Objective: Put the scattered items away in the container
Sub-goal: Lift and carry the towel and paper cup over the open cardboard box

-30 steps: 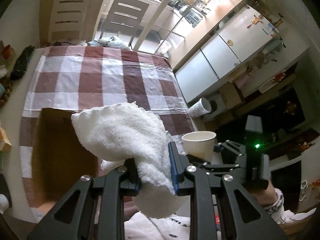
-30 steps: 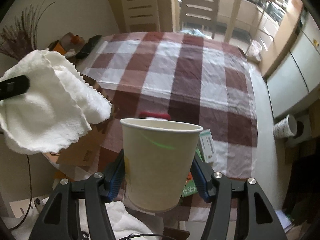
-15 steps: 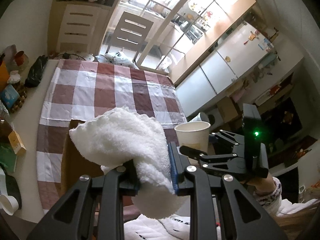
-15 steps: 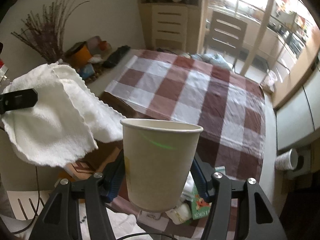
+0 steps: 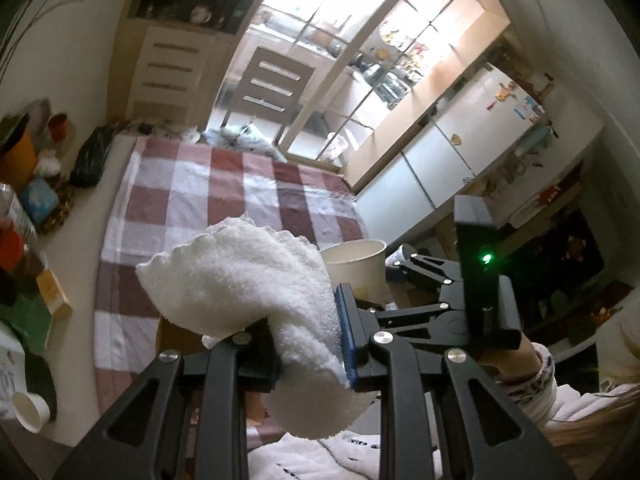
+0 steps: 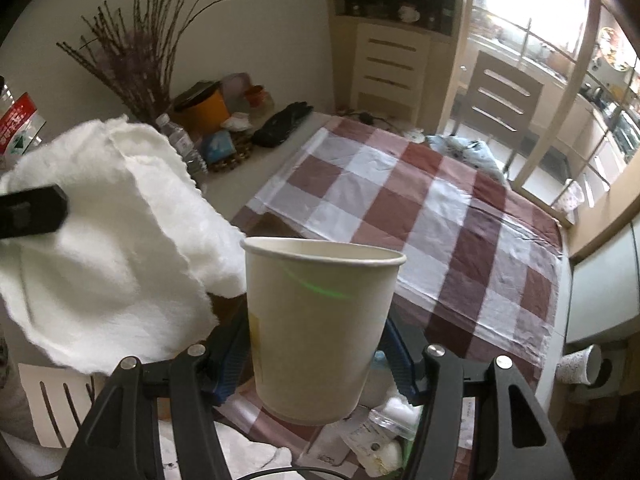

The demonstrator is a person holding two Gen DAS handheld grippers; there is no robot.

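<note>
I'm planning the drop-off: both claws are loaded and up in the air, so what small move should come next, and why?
Probably lower the left claw toward the cardboard box and let go of the white towel there. The box's brown edge shows just beneath the towel, and the right claw is occupied holding the paper cup upright beside it.

Black tool (image 5: 308, 344), blue pads, patterned cuff (image 5: 538, 372)

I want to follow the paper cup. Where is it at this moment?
The paper cup sits upright between the jaws of the right hand-held gripper, above the checkered tablecloth, with the white towel just to its left.
</note>
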